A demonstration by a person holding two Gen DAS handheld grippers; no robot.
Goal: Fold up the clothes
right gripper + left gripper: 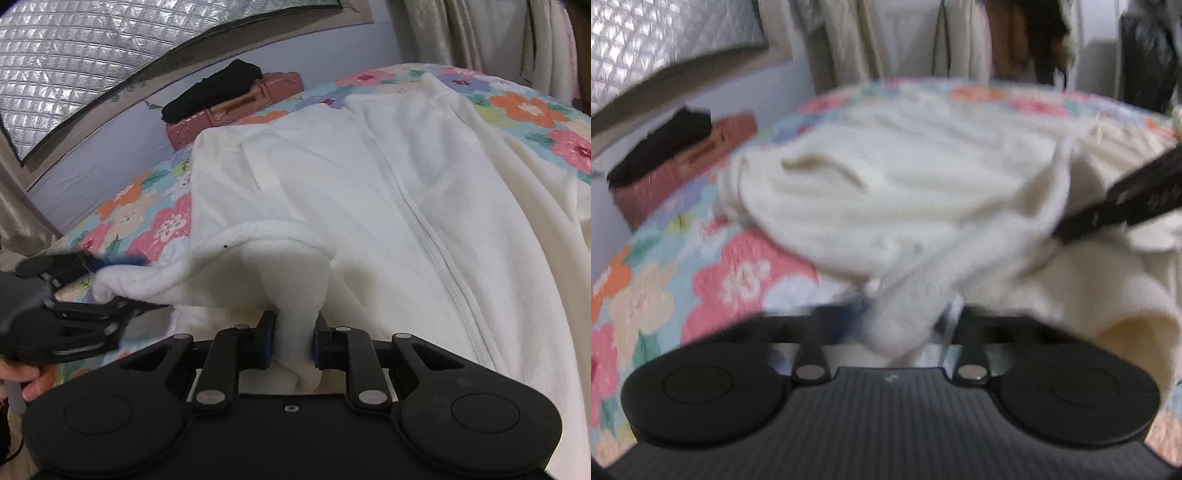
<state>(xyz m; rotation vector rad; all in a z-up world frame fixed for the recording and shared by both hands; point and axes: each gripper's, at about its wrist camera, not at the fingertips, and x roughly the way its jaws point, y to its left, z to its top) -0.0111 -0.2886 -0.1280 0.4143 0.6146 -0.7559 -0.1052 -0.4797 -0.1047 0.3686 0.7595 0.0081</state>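
A white fleece zip jacket lies spread on a floral bedspread; it also shows in the blurred left wrist view. My right gripper is shut on a bunched fold of the jacket's near edge. My left gripper is shut on the same edge further left, and shows in the right wrist view holding the fabric's end. The hem is stretched between the two grippers. The right gripper's dark finger enters the left wrist view from the right.
A pink case with a folded black garment on it sits at the bed's far left edge against the wall. A quilted silver window cover is behind. Curtains and hanging clothes stand beyond the bed.
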